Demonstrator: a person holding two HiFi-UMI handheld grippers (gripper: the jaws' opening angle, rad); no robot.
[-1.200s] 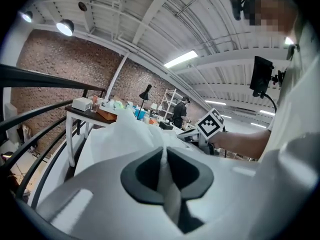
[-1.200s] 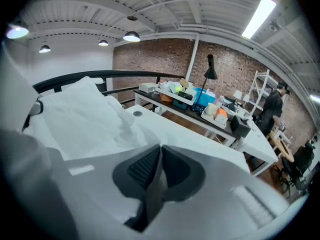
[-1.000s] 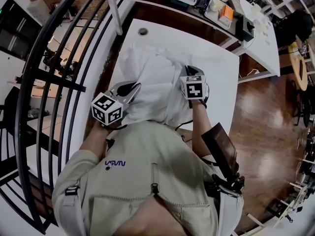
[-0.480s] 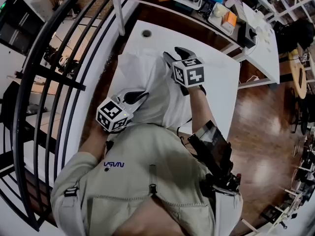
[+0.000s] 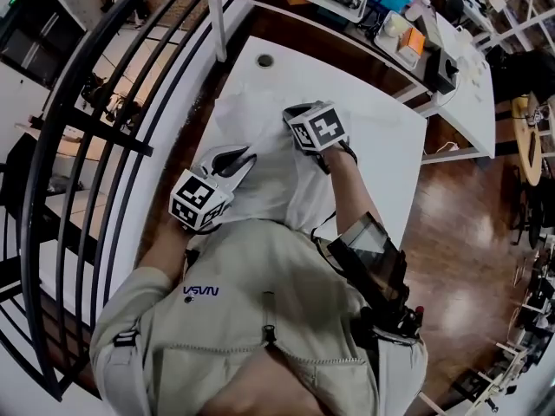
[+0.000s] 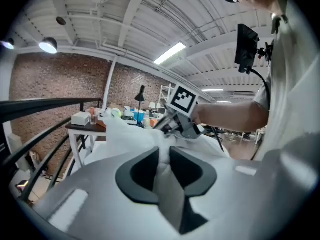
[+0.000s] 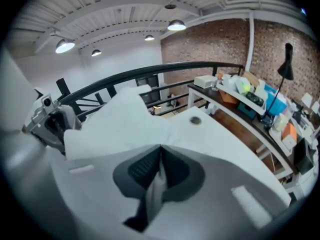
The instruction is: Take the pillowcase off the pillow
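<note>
A white pillow in its white pillowcase (image 5: 273,180) lies on the white table (image 5: 381,137), close in front of the person. My left gripper (image 5: 246,156) is at the pillow's near left. A fold of pillowcase (image 6: 162,171) fills the gap between its jaws, which have just been opening a little. My right gripper (image 5: 291,116) is at the pillow's far middle, tilted down; its jaws have just closed on a thin pinch of cloth (image 7: 159,181). From the left gripper view the right gripper (image 6: 169,126) shows biting the raised cloth. The pillow itself stays hidden under the fabric.
A black curved railing (image 5: 104,102) runs along the table's left side. A round hole (image 5: 264,60) sits in the table's far end. Beyond it stands a second table (image 5: 434,59) crowded with boxes and tools. Wooden floor lies to the right.
My right gripper has left the pillow's right edge, swung up and left across it, opened on the way and shut on cloth near the far middle. My left gripper has barely shifted.
</note>
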